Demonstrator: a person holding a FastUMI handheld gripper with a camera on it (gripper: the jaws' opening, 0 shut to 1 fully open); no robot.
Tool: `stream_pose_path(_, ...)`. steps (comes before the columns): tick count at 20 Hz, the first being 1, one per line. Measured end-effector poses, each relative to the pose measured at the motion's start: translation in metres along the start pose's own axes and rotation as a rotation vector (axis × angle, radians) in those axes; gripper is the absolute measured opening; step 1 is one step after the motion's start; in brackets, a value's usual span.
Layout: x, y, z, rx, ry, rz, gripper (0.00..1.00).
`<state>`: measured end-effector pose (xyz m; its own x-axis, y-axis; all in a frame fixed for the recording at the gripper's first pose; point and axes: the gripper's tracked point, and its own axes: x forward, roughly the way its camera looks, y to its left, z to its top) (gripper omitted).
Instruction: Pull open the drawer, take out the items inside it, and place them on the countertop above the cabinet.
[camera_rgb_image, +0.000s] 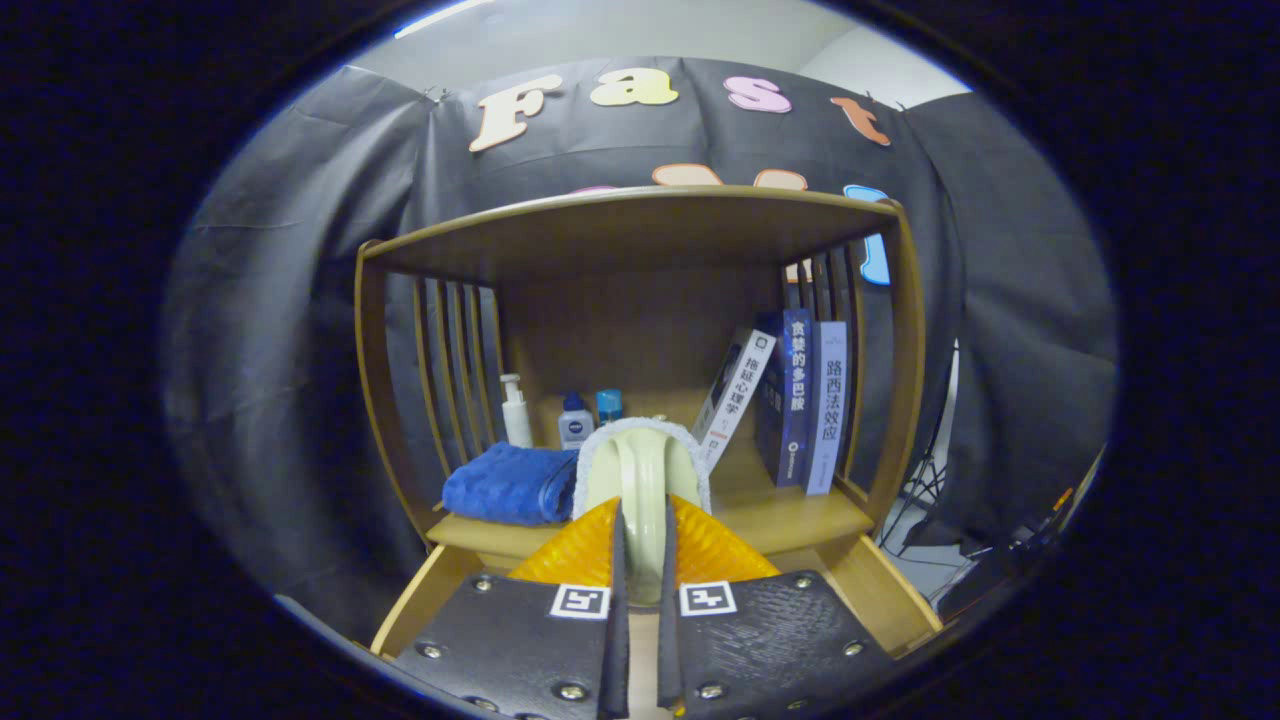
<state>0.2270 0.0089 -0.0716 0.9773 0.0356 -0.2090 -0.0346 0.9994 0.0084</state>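
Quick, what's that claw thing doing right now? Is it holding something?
Gripper: shut on the pale green handle of a fluffy-edged brush, held just above the open drawer.

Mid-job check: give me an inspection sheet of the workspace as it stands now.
Surface: wooden countertop under the shelf top, partly occupied.
Job's things: pale green handled brush with white fluffy edge, held above the open wooden drawer.
Clutter: folded blue towel, white pump bottle, two small blue bottles, three books.
Gripper: shut on the brush handle.
Cables: nothing seen.
Surroundings: black cloth wall.
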Motion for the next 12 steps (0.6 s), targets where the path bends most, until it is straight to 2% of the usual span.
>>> stream_pose_path(4, 0.053, 0.005, -0.007, 0.007, 0.060, 0.008, 0.11)
stream_pose_path(12, 0.162, -0.025, -0.093, -0.028, 0.317, -0.058, 0.12)
